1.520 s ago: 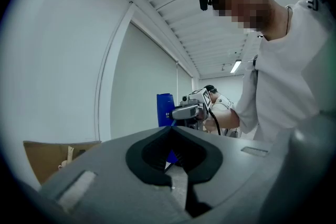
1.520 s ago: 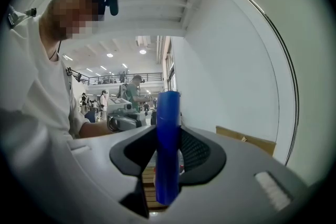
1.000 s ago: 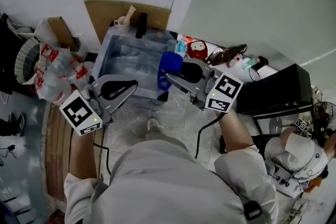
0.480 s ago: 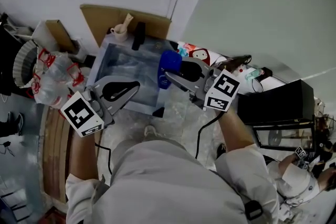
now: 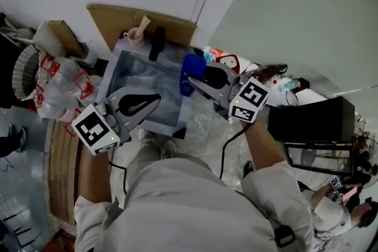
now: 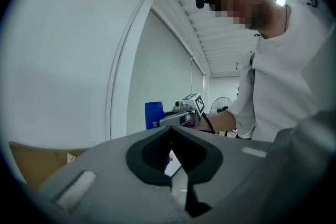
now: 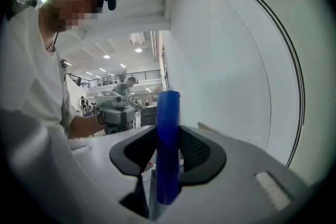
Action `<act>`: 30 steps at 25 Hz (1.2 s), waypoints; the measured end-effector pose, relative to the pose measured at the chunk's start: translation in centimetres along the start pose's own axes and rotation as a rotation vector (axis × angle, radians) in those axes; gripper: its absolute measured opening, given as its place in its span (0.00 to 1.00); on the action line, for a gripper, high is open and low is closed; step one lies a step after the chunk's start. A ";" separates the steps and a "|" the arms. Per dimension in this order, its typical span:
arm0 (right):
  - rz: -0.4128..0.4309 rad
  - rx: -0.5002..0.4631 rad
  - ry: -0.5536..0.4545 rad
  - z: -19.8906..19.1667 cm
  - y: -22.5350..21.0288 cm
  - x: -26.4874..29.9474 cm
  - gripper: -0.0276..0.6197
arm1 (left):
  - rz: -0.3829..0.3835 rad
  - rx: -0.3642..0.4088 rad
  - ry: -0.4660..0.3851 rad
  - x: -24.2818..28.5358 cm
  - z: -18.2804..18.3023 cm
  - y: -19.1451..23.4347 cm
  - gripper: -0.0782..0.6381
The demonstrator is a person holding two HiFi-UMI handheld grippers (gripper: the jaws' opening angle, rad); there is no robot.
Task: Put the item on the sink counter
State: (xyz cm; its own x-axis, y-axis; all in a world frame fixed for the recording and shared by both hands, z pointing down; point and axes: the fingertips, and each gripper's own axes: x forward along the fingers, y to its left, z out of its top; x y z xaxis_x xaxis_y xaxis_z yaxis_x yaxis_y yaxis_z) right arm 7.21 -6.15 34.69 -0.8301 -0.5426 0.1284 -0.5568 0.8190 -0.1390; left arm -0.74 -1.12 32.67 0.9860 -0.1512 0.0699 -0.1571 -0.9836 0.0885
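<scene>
Two grippers are being held over the sink (image 5: 118,74) in the head view. A blue bottle (image 5: 190,68) is being grasped by the right gripper (image 5: 194,81) above the sink's right rim, clear of every surface. The left gripper (image 5: 152,100) is being held beside it, over the basin's front.

In the left gripper view, the jaws are being pressed together with nothing between them.

In the right gripper view, the bottle is being clamped upright between the pads, its top standing above the jaws.

The carrying step is judged to be in hand, with the placing not yet done. A flat stretch of counter (image 5: 173,48) at the basin's edge is being called for next. There the bottle should be lowered upright, away from the cup (image 5: 135,38), and only then let go.
</scene>
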 end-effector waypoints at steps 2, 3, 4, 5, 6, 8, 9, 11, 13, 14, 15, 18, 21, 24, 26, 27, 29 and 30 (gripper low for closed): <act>-0.017 0.003 0.006 -0.4 -1.1 0.9 0.26 | -0.013 -0.005 0.002 -0.1 -0.3 1.1 0.12; -0.027 0.004 0.007 -0.6 -1.6 1.3 0.26 | -0.020 -0.006 0.003 -0.2 -0.4 1.6 0.12; -0.038 0.005 0.008 -0.7 -2.1 1.8 0.26 | -0.029 -0.008 0.005 -0.3 -0.6 2.2 0.12; -0.051 0.006 0.007 -0.8 -2.6 2.3 0.26 | -0.039 -0.008 0.006 -0.3 -0.6 2.8 0.12; -0.063 0.006 0.006 -0.8 -3.1 2.8 0.26 | -0.050 -0.009 0.006 -0.3 -0.6 3.4 0.12; -0.087 0.005 0.008 -1.0 -4.1 3.6 0.26 | -0.075 -0.011 0.008 -0.3 -0.6 4.5 0.12; -0.098 0.004 0.009 -1.0 -4.5 4.0 0.26 | -0.089 -0.010 0.011 -0.4 -0.6 5.0 0.12; -0.123 0.004 0.005 -1.0 -5.6 4.8 0.26 | -0.114 -0.005 0.018 -0.5 -0.6 6.1 0.12; -0.149 0.001 -0.001 -1.0 -6.4 5.5 0.26 | -0.136 -0.002 0.021 -0.7 -0.6 6.9 0.12; -0.160 -0.002 -0.003 -1.1 -6.7 5.8 0.26 | -0.147 -0.003 0.021 -0.9 -0.6 7.2 0.12; -0.170 -0.004 -0.006 -1.2 -7.1 6.1 0.26 | -0.158 -0.003 0.023 -1.0 -0.6 7.4 0.12; -0.189 -0.005 -0.016 -1.7 -8.3 7.2 0.26 | -0.177 -0.002 0.031 -1.0 -1.0 8.5 0.12; -0.194 0.008 -0.016 -3.1 -9.7 8.2 0.26 | -0.176 0.002 0.043 -0.7 -1.6 9.0 0.12; -0.188 0.022 -0.006 -4.9 -11.1 8.7 0.26 | -0.152 -0.005 0.049 -0.1 -1.9 9.3 0.12; -0.181 0.027 -0.003 -5.8 -12.3 9.0 0.26 | -0.129 -0.008 0.053 0.3 -2.0 9.7 0.12; -0.178 0.027 0.001 -6.2 -12.9 9.1 0.26 | -0.119 -0.006 0.053 0.6 -2.0 9.8 0.12; -0.173 0.029 0.011 -7.1 -14.0 9.3 0.26 | -0.104 -0.010 0.054 1.2 -2.1 9.8 0.12; -0.171 0.030 0.014 -7.6 -14.6 9.4 0.26 | -0.096 -0.013 0.057 1.6 -2.1 9.7 0.12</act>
State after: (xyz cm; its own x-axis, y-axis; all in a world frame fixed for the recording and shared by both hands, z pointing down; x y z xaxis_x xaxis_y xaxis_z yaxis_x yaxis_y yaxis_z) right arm 7.75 -21.76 45.34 -0.7228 -0.6708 0.1659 -0.6907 0.7087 -0.1437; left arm -0.83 -10.71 35.76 0.9919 -0.0501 0.1171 -0.0631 -0.9919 0.1102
